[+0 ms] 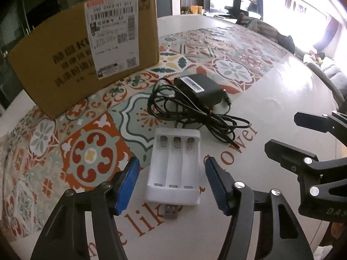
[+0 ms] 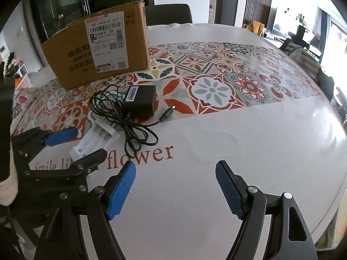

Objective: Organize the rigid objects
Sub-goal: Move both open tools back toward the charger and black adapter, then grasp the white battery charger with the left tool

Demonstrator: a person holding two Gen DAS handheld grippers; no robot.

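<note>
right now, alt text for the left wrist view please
The open left gripper straddles a white plastic three-slot battery charger lying on a patterned tablecloth, its blue-padded fingers not touching it. Beyond lie a black power adapter with tangled cord and a brown cardboard box.

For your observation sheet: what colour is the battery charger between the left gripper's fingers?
White battery charger; clearest in the left wrist view.

- Left wrist view: low and close over the table's [image 1: 282,91] near edge, facing the far edge.
- Right wrist view: beside it, further right.
- Both share the cardboard box [image 1: 65,60] [image 2: 86,60].
</note>
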